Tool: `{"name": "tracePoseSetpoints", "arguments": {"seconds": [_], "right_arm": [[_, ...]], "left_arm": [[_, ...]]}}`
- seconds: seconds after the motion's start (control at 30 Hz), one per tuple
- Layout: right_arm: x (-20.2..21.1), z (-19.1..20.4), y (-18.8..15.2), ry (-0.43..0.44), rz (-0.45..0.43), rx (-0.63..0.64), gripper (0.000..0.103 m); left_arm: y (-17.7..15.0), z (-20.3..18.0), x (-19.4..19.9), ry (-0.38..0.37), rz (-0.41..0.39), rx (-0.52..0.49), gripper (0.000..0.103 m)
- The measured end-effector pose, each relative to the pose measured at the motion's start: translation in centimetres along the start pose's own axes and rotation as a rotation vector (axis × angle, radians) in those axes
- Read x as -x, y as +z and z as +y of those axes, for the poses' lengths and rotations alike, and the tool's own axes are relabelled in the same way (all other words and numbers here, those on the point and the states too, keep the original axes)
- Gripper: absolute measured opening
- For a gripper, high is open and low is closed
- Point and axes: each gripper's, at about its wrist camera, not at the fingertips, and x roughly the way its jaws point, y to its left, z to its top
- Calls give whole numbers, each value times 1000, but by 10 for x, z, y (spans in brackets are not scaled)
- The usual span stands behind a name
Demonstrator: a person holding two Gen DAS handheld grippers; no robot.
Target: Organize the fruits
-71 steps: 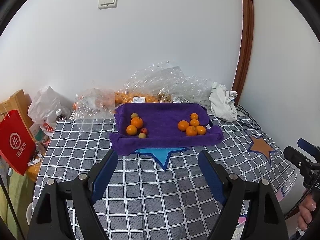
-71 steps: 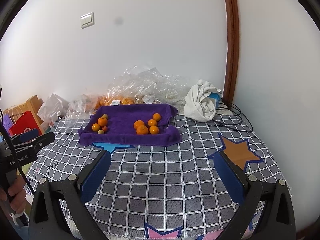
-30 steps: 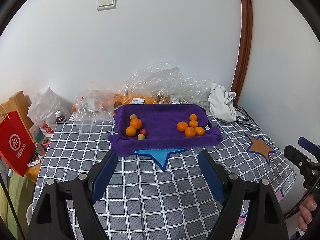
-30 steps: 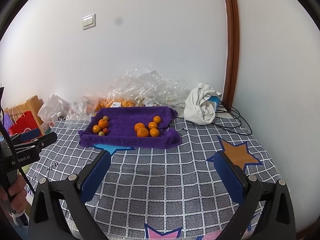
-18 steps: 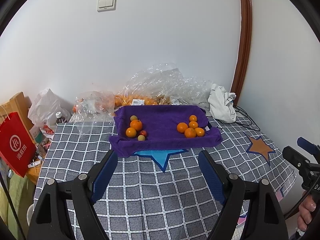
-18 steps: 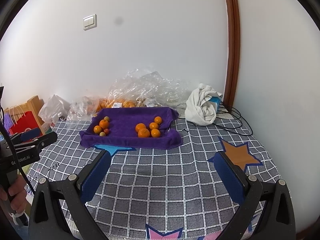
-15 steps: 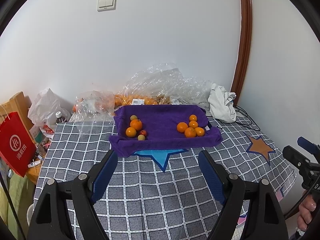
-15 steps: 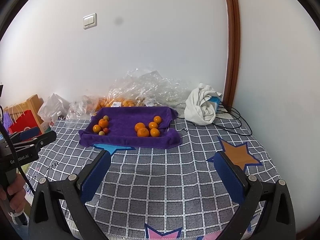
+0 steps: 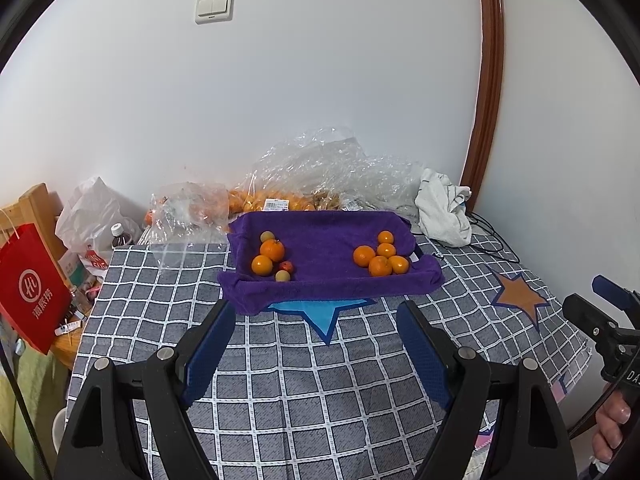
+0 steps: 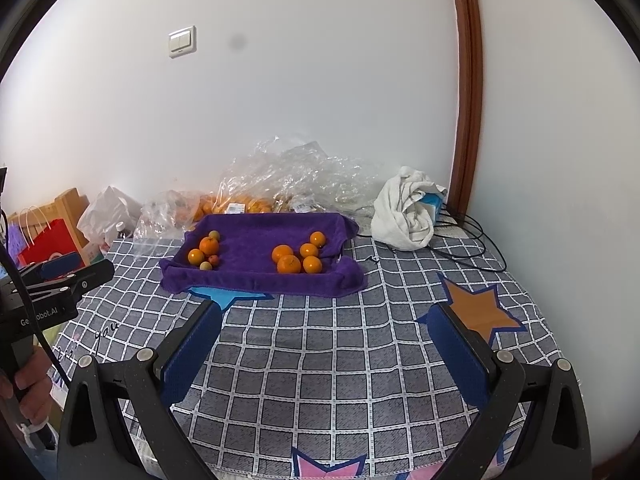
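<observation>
A purple towel (image 9: pixel 328 244) (image 10: pixel 260 236) lies at the far side of a checked cloth. On its right part sits a cluster of several oranges (image 9: pixel 380 258) (image 10: pixel 298 258). Its left part holds two oranges (image 9: pixel 268 258) (image 10: pixel 204 250), two small green fruits and one small red fruit (image 9: pixel 285 267). My left gripper (image 9: pixel 316 312) hangs open over the cloth, well short of the towel, nothing between its fingers. My right gripper (image 10: pixel 324 312) is open too, also short of the towel and empty. Each gripper shows at the edge of the other's view, held by a hand.
Clear plastic bags (image 9: pixel 320 176) with more oranges lie behind the towel by the wall. A crumpled white cloth (image 10: pixel 408 216) and black cables (image 10: pixel 472 248) sit at the back right. A red paper bag (image 9: pixel 32 288), a bottle and white bags stand off the table's left edge.
Nothing has visibly changed over the last second; in the frames before that both views shifted slightly.
</observation>
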Motion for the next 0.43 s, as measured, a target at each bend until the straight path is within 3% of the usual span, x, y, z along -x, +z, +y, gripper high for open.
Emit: {"name": "tracePoseSetpoints", "arguments": {"seconds": [0.43], "right_arm": [[-3,3,-3,-3,6,15,101]], "left_arm": [[-4,2,-1,13,-8,-3,82]]}}
